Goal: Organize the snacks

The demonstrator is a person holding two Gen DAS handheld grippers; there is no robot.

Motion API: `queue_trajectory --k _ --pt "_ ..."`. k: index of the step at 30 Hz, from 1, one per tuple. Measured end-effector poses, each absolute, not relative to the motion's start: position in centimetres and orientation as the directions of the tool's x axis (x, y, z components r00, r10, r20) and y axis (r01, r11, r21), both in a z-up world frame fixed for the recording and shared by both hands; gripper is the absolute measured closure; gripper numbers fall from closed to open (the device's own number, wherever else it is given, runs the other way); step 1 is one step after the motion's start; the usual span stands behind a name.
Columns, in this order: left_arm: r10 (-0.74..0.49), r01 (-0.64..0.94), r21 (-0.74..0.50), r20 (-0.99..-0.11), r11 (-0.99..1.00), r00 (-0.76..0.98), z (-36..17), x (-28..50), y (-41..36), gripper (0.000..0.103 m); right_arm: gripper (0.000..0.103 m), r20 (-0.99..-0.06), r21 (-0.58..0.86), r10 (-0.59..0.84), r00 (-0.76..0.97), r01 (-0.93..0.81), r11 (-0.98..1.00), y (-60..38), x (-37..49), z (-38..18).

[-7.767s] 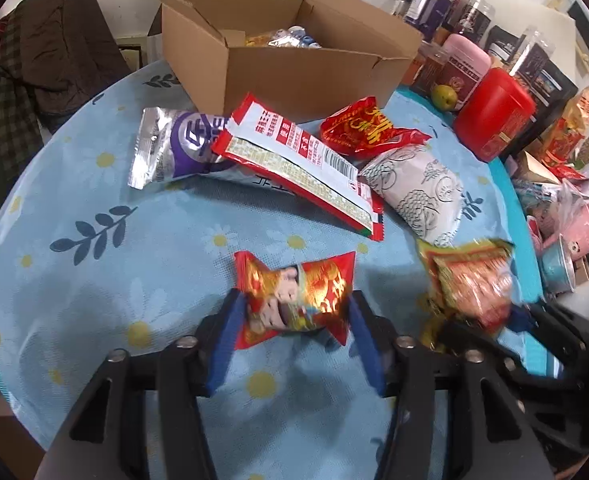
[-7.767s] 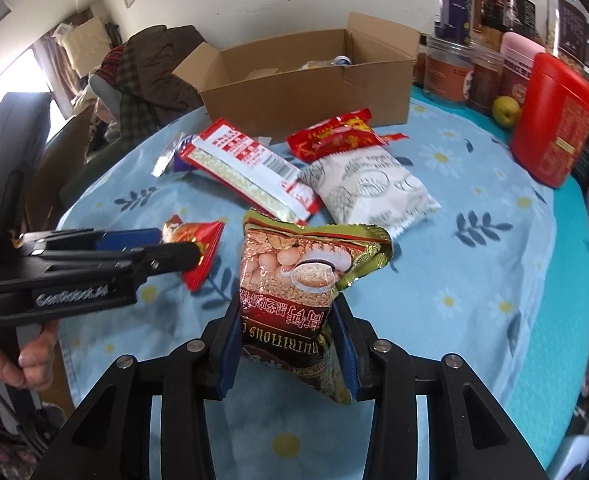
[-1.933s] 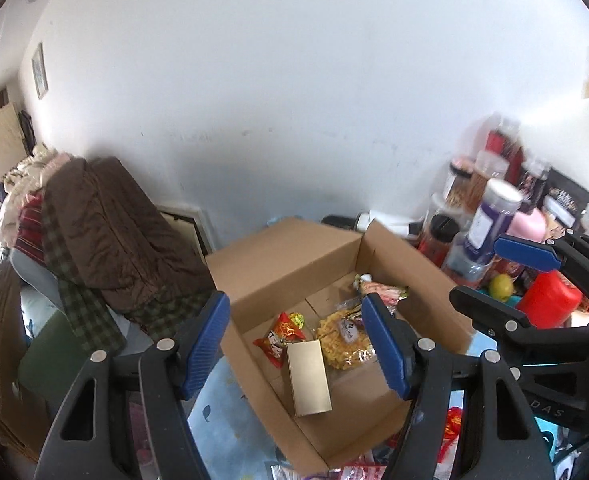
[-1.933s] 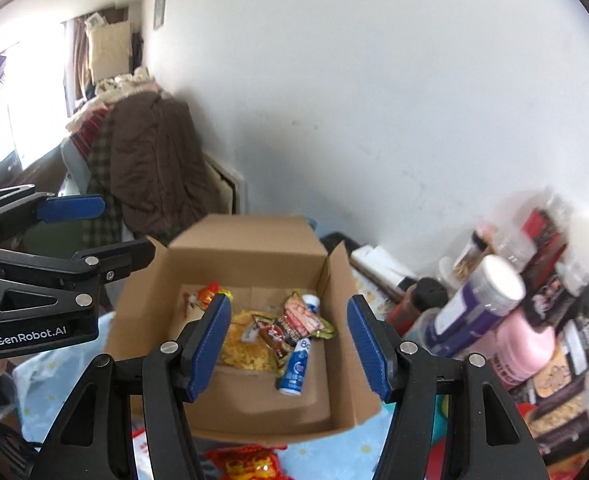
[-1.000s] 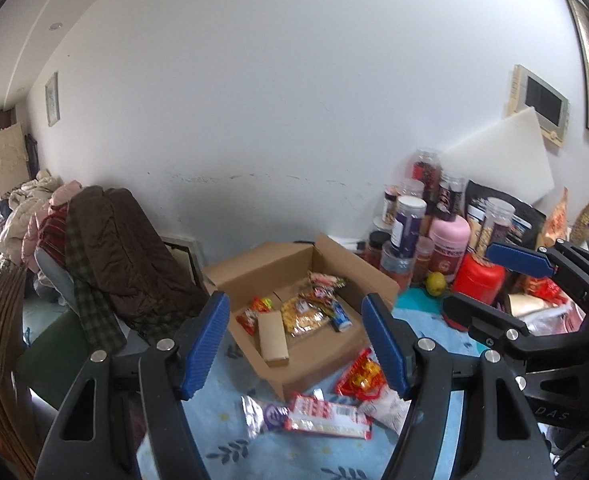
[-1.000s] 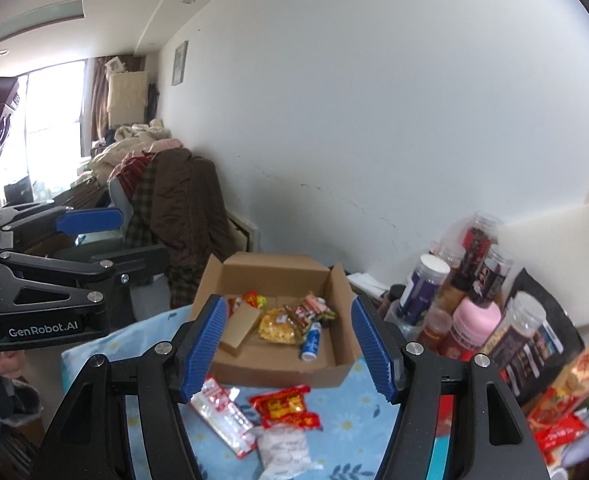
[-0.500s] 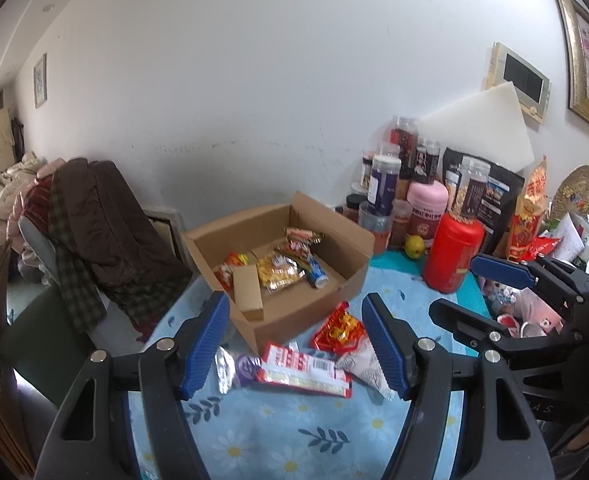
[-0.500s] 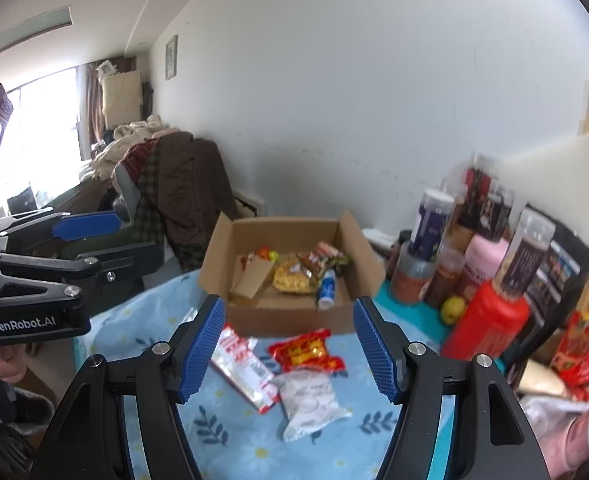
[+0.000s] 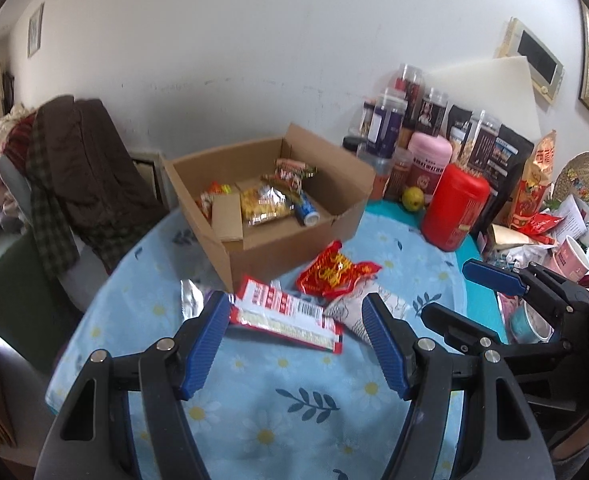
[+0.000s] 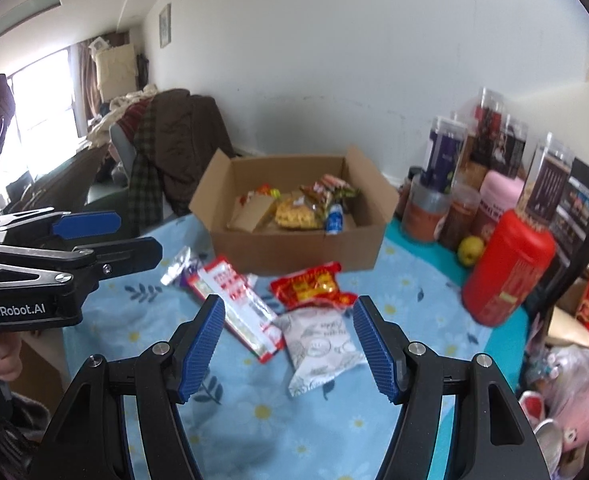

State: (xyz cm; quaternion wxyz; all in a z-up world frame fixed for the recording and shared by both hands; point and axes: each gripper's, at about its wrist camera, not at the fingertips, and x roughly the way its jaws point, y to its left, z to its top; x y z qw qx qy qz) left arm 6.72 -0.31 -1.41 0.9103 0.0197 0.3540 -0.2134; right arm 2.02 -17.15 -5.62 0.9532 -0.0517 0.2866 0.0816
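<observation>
Table (image 9: 142,292), floral cloth: four snack packets ahead of fingers, box (image 9: 290,248) beyond. Left gripper (image 9: 296,344), right gripper (image 10: 288,346) apart, empty. Step: approach next pickup. Next: lower onto red-white packet (image 9: 290,316), white packet (image 10: 322,346).

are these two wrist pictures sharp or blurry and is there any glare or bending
Left wrist view: fisheye bends the white wall, and the brown cardboard box looks slightly soft. Right wrist view: the window is blown out, and the red plastic canister is smeared with blur.

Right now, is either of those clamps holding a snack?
No, the left gripper and right gripper both stand open with nothing between their pads.
</observation>
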Motion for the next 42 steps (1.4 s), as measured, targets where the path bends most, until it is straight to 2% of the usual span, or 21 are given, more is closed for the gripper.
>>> queue_trajectory --k 17,26,30,31,33,35,38,41,42 --pt "-0.384 0.351 -0.223 -0.776 0.91 0.501 -9.6 11.2 -1.8 0.035 0.036 -0.688 -0.012 0.098 0.719 -0.146 0.989 -19.8 7.9 -11.8" --pt "-0.388 0.288 -0.281 -0.804 0.916 0.45 -13.0 14.6 -2.0 0.035 0.036 -0.743 -0.002 0.085 0.664 -0.13 0.992 -21.1 11.3 -14.4" --pt "-0.413 0.272 -0.32 -0.799 0.907 0.437 -13.9 15.4 -1.9 0.036 0.03 -0.756 0.019 0.105 0.646 -0.138 0.99 -21.5 12.2 -15.1" --pt "-0.417 0.274 -0.323 -0.794 0.906 0.443 -13.9 15.5 -1.9 0.039 0.029 -0.757 0.02 0.106 0.644 -0.139 0.99 -21.5 12.3 -15.2" --pt "-0.428 0.281 -0.331 -0.785 0.901 0.447 -13.9 15.6 -2.0 0.061 0.028 -0.76 0.015 0.104 0.641 -0.142 0.99 -21.4 12.6 -15.3" --pt "-0.454 0.285 -0.359 -0.779 0.889 0.432 -14.1 15.8 -2.0 0.075 0.028 -0.768 0.009 0.097 0.633 -0.14 0.99 -21.4 12.7 -15.5" --pt "-0.496 0.283 -0.411 -0.766 0.867 0.408 -14.3 16.0 -1.9 0.081 0.029 -0.786 0.025 0.099 0.61 -0.128 0.991 -21.5 13.2 -16.2" --pt "-0.524 0.294 -0.436 -0.752 0.851 0.4 -14.0 15.8 -1.8 0.085 0.042 -0.789 0.058 0.127 0.601 -0.133 0.989 -21.7 12.9 -16.5" --pt "-0.529 0.301 -0.438 -0.749 0.847 0.398 -13.7 15.7 -1.7 0.086 0.043 -0.786 0.053 0.122 0.605 -0.132 0.99 -21.6 12.7 -16.4"
